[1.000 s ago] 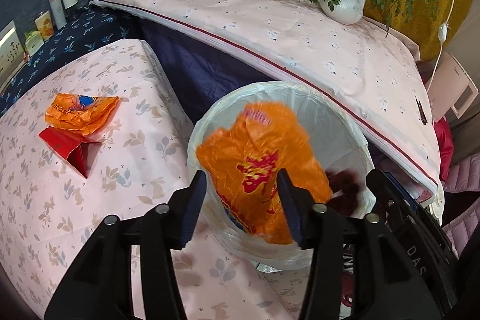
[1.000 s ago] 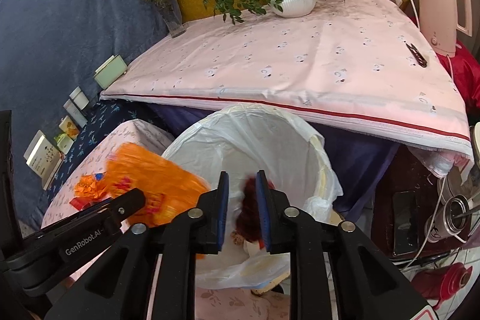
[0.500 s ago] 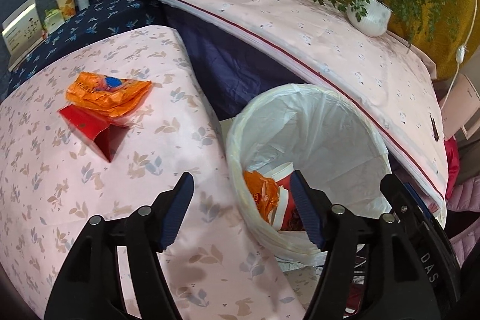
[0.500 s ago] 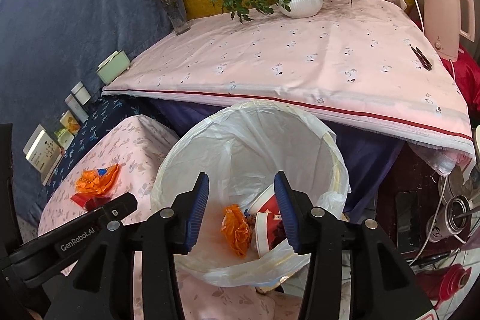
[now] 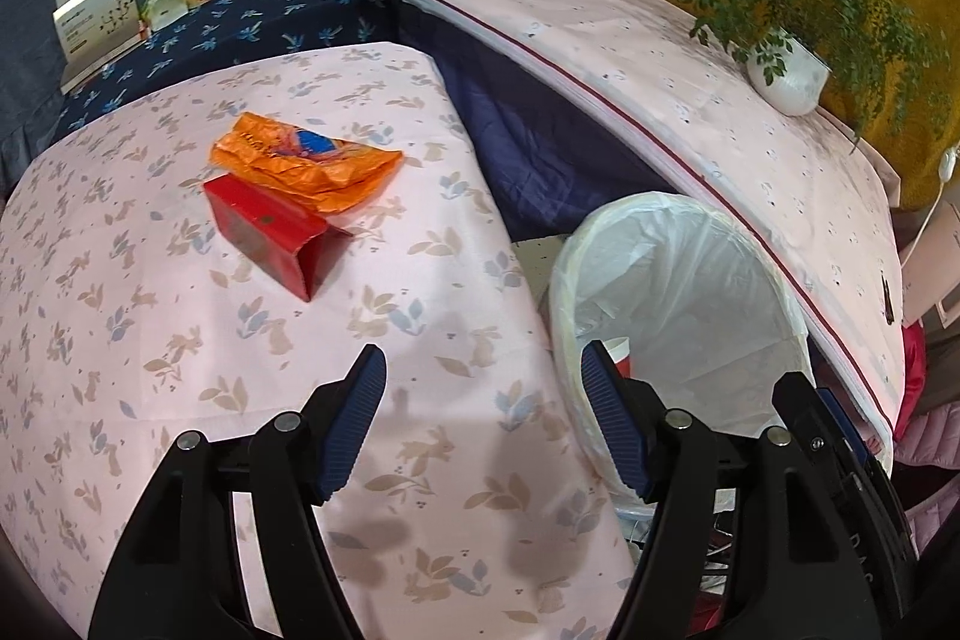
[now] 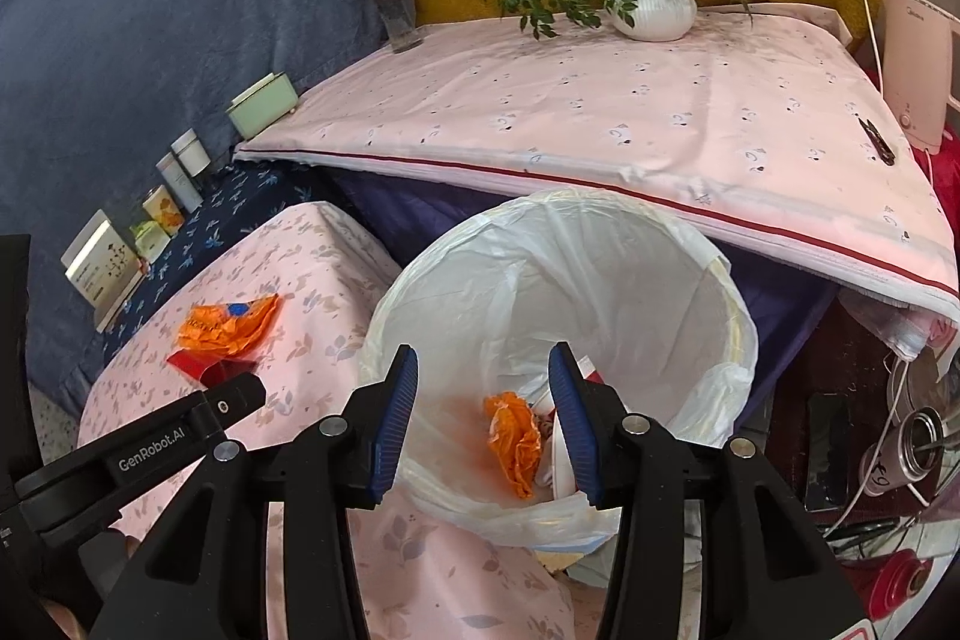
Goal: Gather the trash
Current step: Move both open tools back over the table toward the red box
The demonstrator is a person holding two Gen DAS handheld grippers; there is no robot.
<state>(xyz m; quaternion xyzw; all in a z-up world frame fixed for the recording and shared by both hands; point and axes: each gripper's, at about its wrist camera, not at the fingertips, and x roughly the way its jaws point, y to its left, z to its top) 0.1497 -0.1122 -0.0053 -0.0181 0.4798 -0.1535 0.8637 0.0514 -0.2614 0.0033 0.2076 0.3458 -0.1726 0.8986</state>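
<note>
- Your left claw (image 5: 480, 400) is spread, empty; the orange wrapper (image 5: 306, 160) (touching the red box (image 5: 270, 235)) lies ahead-left.
- Your right claw (image 6: 483, 400) gapes above the bin (image 6: 708, 280).

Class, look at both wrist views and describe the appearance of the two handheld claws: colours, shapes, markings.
Both the left claw and the right claw are black plastic, with two angular fingers, silver round rivets at the joints and ribbed blue pads. In the right wrist view, the left claw's black body carries white lettering reading GenRobot.AI. No cables or sleeves are visible.
</note>
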